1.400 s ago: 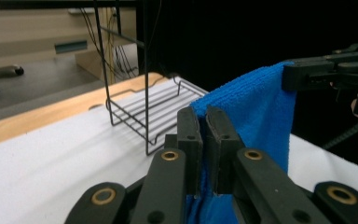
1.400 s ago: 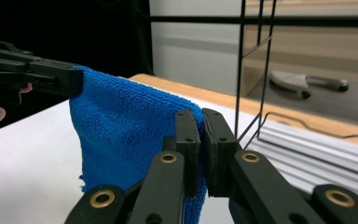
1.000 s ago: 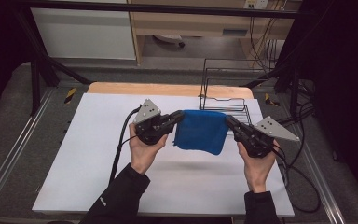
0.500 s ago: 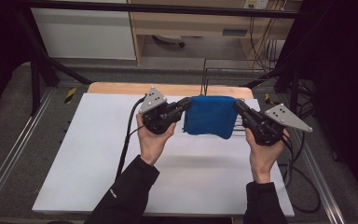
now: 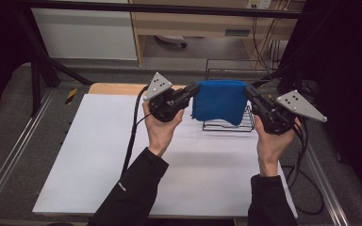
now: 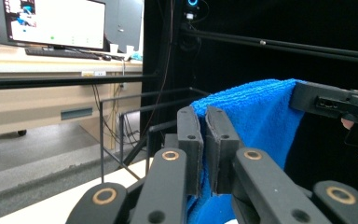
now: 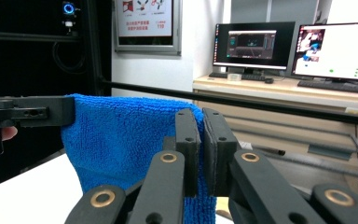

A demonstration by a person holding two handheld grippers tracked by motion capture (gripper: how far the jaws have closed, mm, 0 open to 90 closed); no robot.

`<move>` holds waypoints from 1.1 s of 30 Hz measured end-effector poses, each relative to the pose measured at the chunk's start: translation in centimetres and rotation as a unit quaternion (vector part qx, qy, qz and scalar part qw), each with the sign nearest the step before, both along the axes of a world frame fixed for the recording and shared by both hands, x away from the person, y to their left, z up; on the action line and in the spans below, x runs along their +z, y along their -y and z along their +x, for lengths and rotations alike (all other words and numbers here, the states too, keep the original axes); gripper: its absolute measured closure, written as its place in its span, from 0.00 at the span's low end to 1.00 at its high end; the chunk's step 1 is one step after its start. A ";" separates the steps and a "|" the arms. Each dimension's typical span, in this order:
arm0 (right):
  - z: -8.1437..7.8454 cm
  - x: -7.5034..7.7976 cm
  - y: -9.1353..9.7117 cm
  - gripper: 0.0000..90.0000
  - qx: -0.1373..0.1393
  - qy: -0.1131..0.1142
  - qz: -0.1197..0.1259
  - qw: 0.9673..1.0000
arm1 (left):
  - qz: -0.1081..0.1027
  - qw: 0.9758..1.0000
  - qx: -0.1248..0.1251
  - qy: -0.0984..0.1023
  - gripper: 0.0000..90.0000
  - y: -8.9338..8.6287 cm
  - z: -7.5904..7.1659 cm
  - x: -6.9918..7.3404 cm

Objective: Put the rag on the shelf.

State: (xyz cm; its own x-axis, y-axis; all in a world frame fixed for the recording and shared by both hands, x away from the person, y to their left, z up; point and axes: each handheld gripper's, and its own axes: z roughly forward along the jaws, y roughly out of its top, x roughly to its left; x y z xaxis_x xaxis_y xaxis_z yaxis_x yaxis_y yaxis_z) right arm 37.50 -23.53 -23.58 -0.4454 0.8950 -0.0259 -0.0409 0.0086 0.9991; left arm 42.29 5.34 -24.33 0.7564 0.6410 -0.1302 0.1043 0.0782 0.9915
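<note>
Blue terry cloth (image 5: 219,100) hangs folded between our two grippers, lifted above the far right of the table, just in front of the black wire rack (image 5: 229,123). Our left gripper (image 5: 191,92) and right gripper (image 5: 250,92) are each clamped tight on an upper corner, jaws pinching the fabric. To drape it well, we judge we should keep both corners level, hold the top edge taut and carry it squarely over the rack's top bar. Below lies the white table (image 5: 99,160); beyond it stand a wooden desk (image 7: 279,88) and monitors (image 7: 335,51).
</note>
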 end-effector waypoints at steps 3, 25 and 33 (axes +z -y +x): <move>0.1 0.2 0.0 0.96 -0.003 0.004 0.002 1.000 | -0.003 1.000 0.002 0.005 0.95 0.2 0.2 0.6; 0.9 4.1 2.2 0.96 -0.031 0.042 0.005 0.999 | -0.010 0.999 -0.007 0.044 0.95 2.9 1.6 4.7; 1.5 5.2 3.0 0.96 -0.040 0.047 0.002 0.998 | -0.008 0.998 -0.004 0.055 0.95 3.9 2.3 6.1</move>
